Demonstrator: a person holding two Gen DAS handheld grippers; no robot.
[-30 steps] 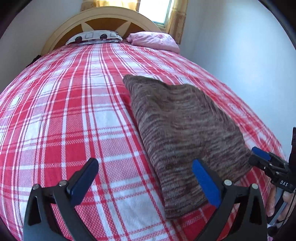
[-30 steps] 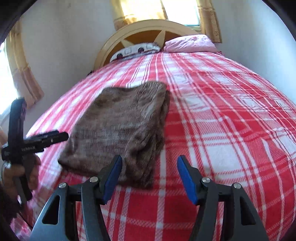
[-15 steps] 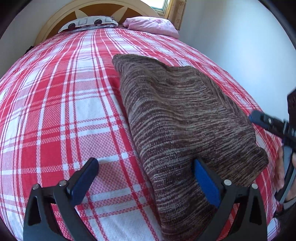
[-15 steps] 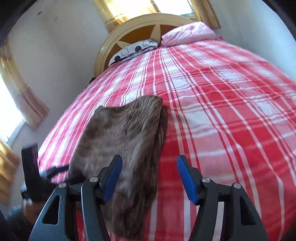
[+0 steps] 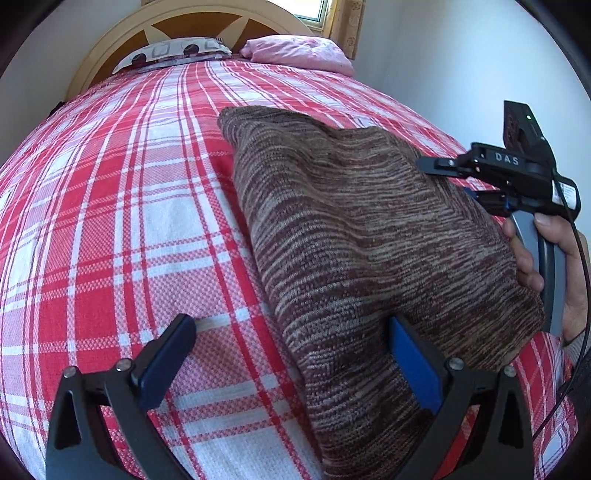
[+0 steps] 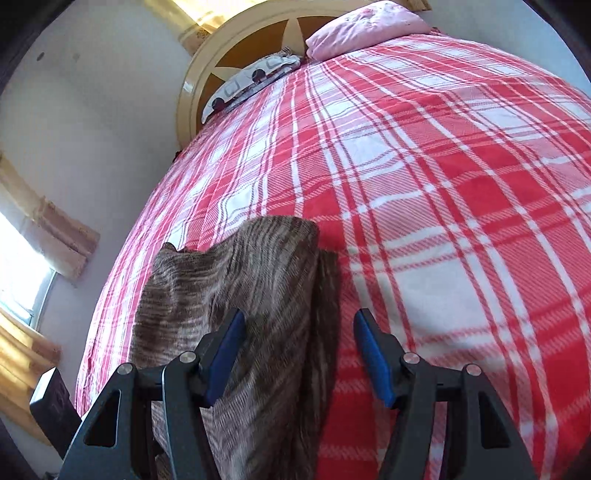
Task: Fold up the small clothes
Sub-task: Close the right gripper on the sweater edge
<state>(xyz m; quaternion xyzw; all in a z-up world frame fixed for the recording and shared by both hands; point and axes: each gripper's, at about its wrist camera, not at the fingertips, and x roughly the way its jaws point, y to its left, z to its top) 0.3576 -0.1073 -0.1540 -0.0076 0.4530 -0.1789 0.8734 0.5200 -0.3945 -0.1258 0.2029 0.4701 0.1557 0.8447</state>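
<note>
A folded brown striped knit garment [image 5: 362, 236] lies on the red and white plaid bedspread [image 5: 110, 206]. My left gripper [image 5: 291, 354] stands open at its near end, the right blue pad over the knit and the left pad over bare bedspread. In the same view a hand holds my right gripper [image 5: 443, 177] at the garment's right side. In the right wrist view my right gripper [image 6: 299, 350] is open just above the garment [image 6: 258, 280]. Its left pad is over the knit, and the garment's folded edge runs between the pads, untouched by them.
A round wooden headboard [image 5: 192, 18] with a patterned pillow [image 5: 170, 51] and a pink pillow [image 5: 299, 51] stands at the bed's far end. A pale wall [image 5: 461, 74] runs close along the bed's right side. Curtained windows [image 6: 22, 266] show at the left of the right wrist view.
My right gripper has swept in from beyond the garment's edge and now hangs over it. My left gripper has come closer and lower, and its right pad now overlaps the knit.
</note>
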